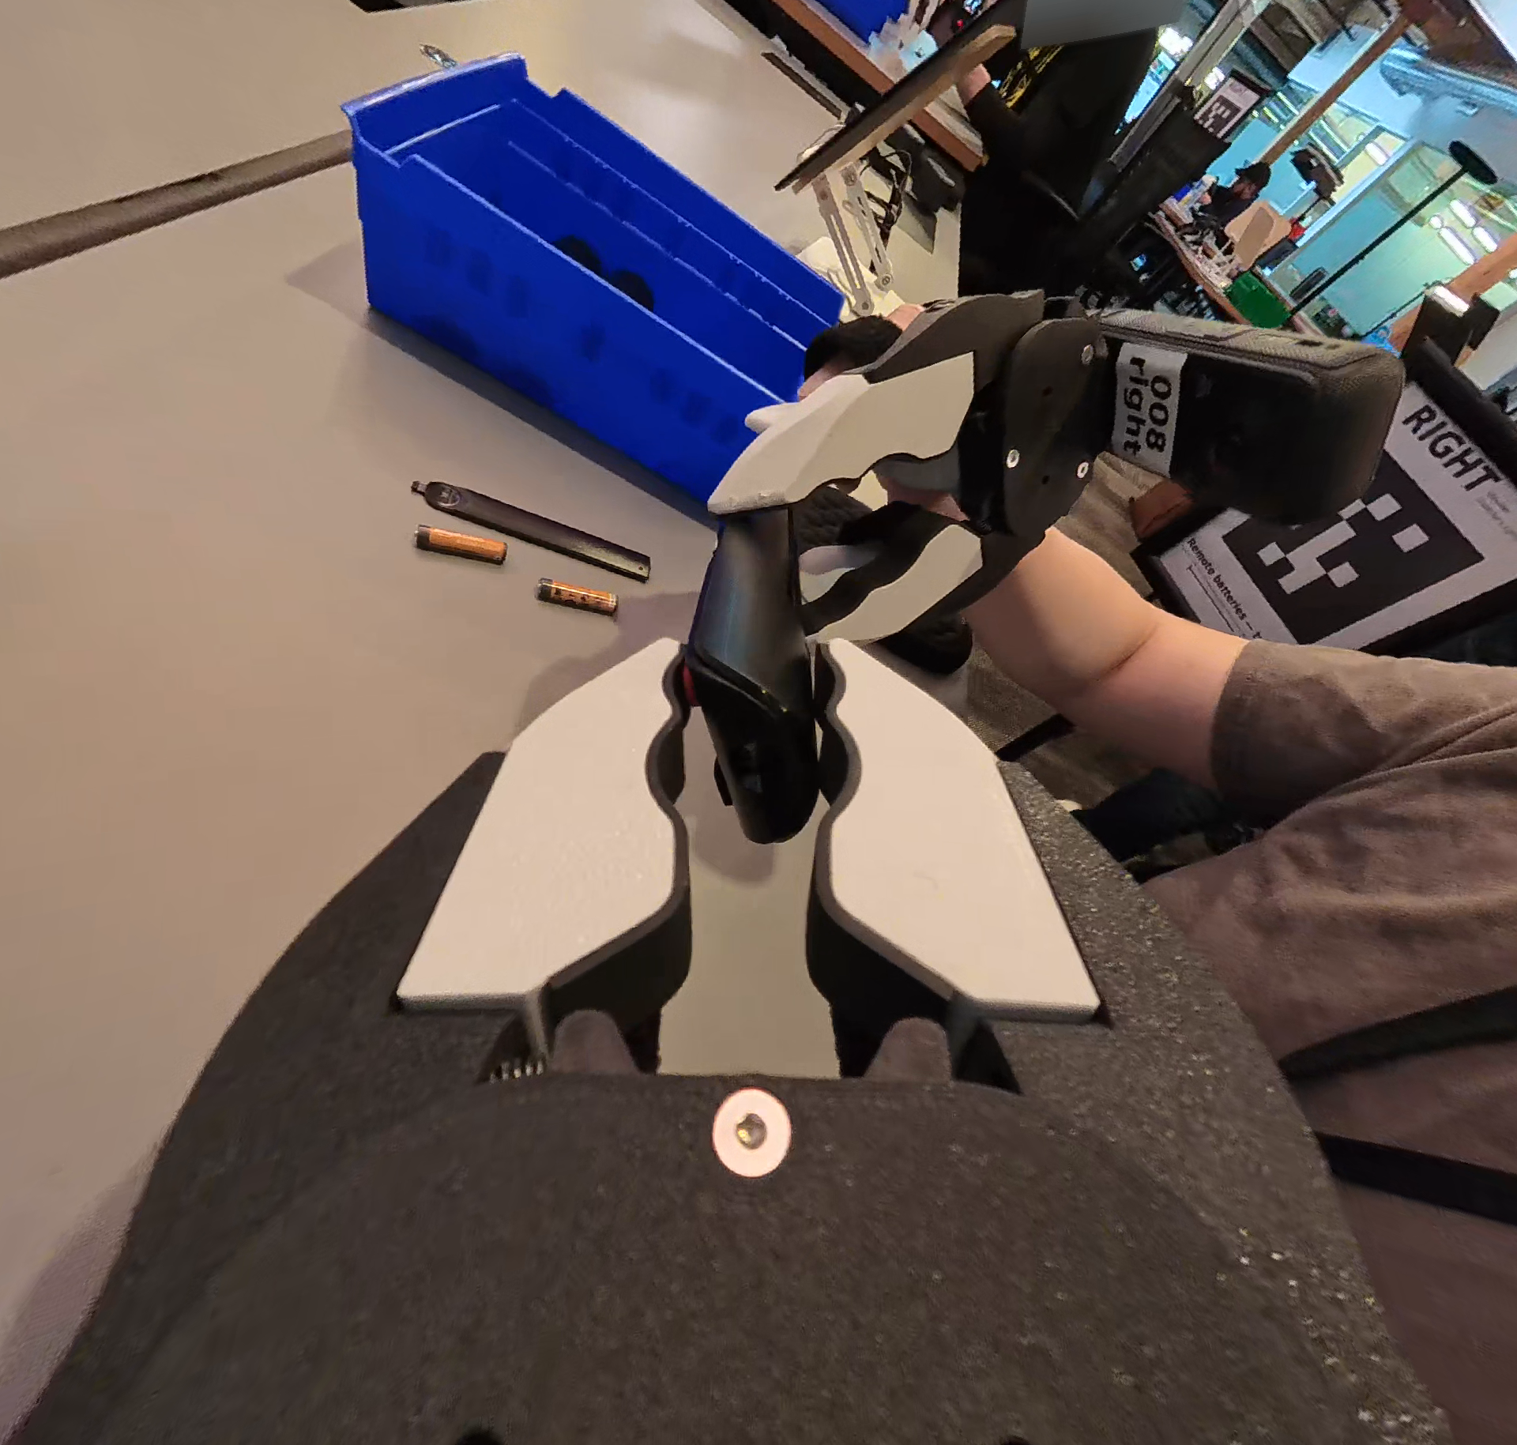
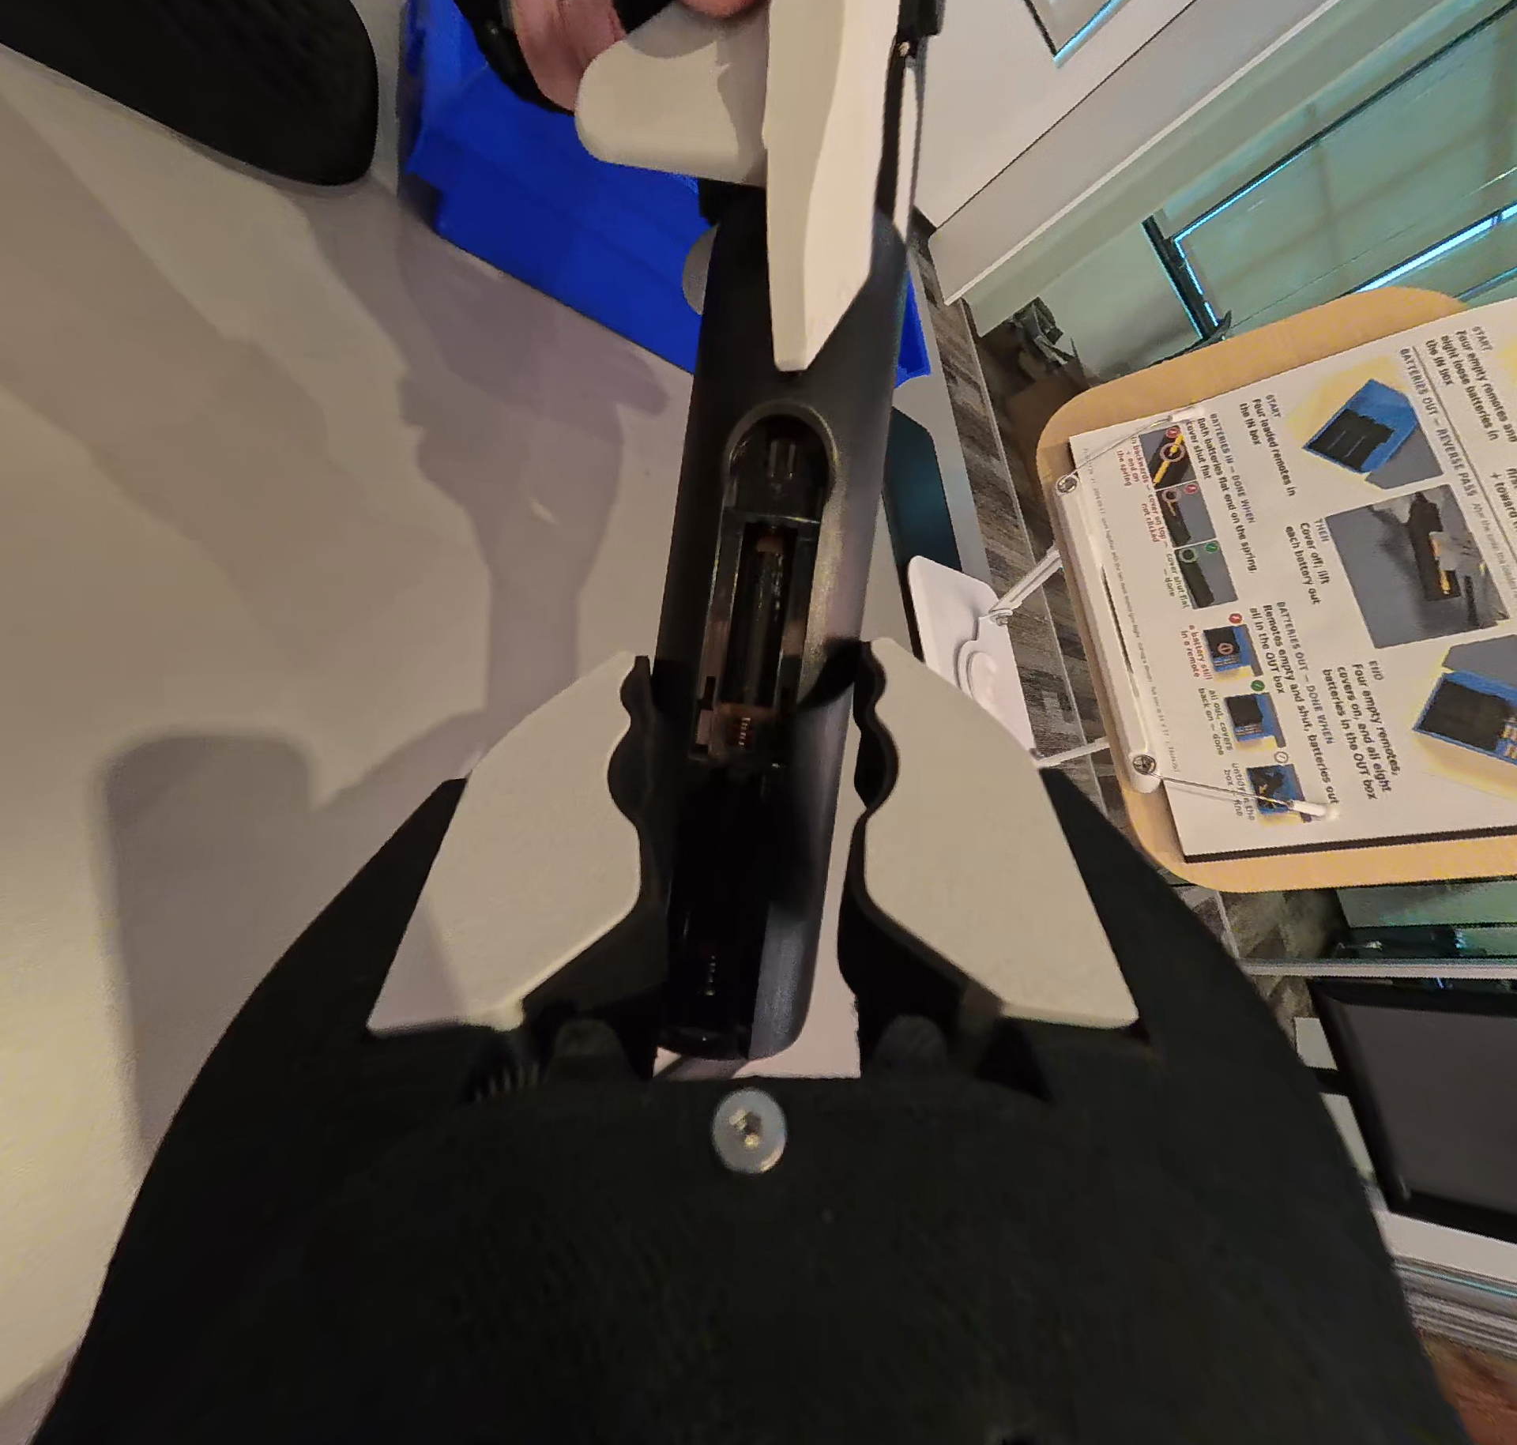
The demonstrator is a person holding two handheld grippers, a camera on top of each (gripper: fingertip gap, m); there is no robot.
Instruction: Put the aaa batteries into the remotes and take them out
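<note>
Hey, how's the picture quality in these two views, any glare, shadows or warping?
Left wrist view: wide-angle bending at the edges, sharp batteries, shine on the remote. Right wrist view: hard shadows across the table, the open battery bay of the remote dark, the instruction sheet slightly soft.

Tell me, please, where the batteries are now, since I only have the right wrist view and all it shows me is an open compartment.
Observer: One battery and a second battery lie apart on the table, left of the remote you are holding.
Operator: Thank you. Can you also see the cover?
Observer: Yes, the slim black cover lies flat just beyond the batteries, between them and the blue bin.
Operator: Is anything in that bin?
Observer: There are dark shapes in it, but I cannot tell what they are.
</note>
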